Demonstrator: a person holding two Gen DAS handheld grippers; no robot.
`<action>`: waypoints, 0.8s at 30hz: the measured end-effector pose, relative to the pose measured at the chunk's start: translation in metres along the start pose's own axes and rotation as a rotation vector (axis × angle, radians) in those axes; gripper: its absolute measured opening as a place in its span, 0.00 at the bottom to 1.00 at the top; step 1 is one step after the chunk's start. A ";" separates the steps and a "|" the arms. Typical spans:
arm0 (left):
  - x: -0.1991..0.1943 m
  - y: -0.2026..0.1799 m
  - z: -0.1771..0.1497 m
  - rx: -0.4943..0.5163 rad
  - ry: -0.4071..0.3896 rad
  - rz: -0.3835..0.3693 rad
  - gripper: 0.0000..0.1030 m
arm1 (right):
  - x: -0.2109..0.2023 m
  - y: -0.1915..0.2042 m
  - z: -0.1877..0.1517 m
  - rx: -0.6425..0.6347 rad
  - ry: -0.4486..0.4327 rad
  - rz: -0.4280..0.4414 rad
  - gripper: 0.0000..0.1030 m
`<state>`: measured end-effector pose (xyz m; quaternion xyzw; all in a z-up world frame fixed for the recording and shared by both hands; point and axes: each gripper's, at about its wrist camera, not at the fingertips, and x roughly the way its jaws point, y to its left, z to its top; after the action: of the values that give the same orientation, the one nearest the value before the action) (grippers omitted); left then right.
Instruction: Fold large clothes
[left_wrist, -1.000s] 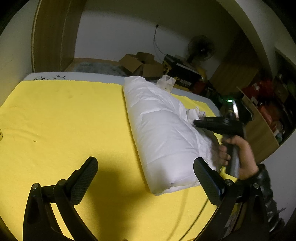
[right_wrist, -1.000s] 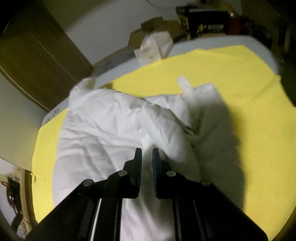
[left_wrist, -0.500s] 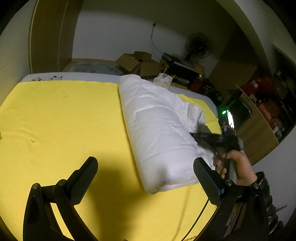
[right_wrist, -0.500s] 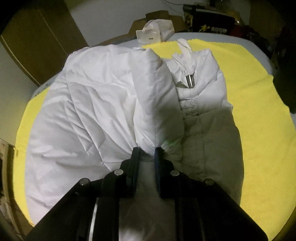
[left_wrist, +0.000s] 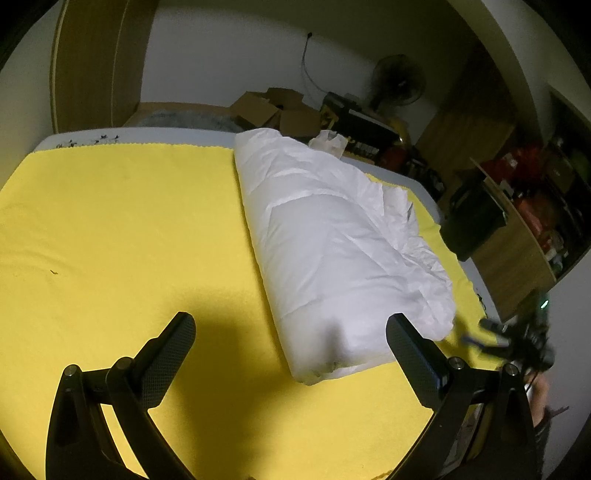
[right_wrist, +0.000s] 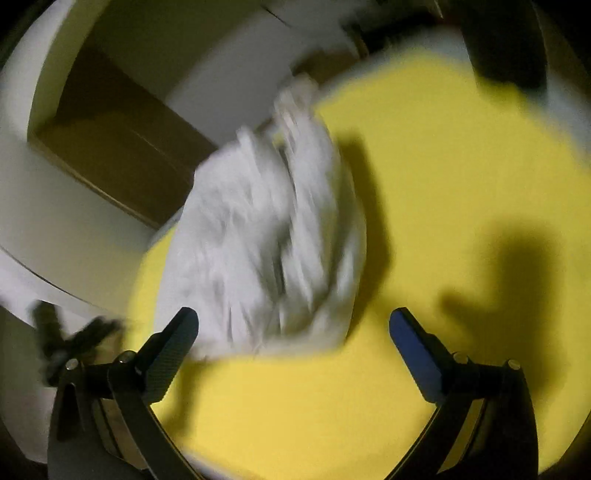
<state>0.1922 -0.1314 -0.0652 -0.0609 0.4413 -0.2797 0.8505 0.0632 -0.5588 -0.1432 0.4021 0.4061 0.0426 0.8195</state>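
Both tools stand wide with nothing between their fingers: the left tool (left_wrist: 291, 354) spans the lower part of the left wrist view, and the right tool (right_wrist: 293, 341) does the same in its own, heavily blurred view. On the yellow cover (left_wrist: 122, 229) of the bed lies the white padded garment (left_wrist: 332, 240), folded into a long thick bundle that runs from the upper centre of the left view down toward its lower right, its near end just beyond the left tool's right finger. In the right view the garment (right_wrist: 266, 240) fills the centre-left, smeared by motion, just above the left finger. Cardboard boxes (left_wrist: 277, 110) and a standing fan (left_wrist: 399, 85) sit beyond the bed at upper centre.
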 end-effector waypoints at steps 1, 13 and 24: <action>0.002 0.000 0.000 -0.003 0.002 0.000 1.00 | 0.008 -0.013 -0.006 0.059 0.024 0.040 1.00; -0.009 0.006 -0.004 -0.016 -0.012 0.034 1.00 | 0.074 -0.034 0.000 0.184 0.049 0.237 1.00; -0.001 0.005 -0.005 -0.019 0.001 0.051 1.00 | 0.093 0.006 0.005 0.123 0.042 0.062 1.00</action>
<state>0.1906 -0.1259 -0.0695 -0.0573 0.4456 -0.2537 0.8566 0.1301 -0.5210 -0.1968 0.4632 0.4125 0.0515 0.7827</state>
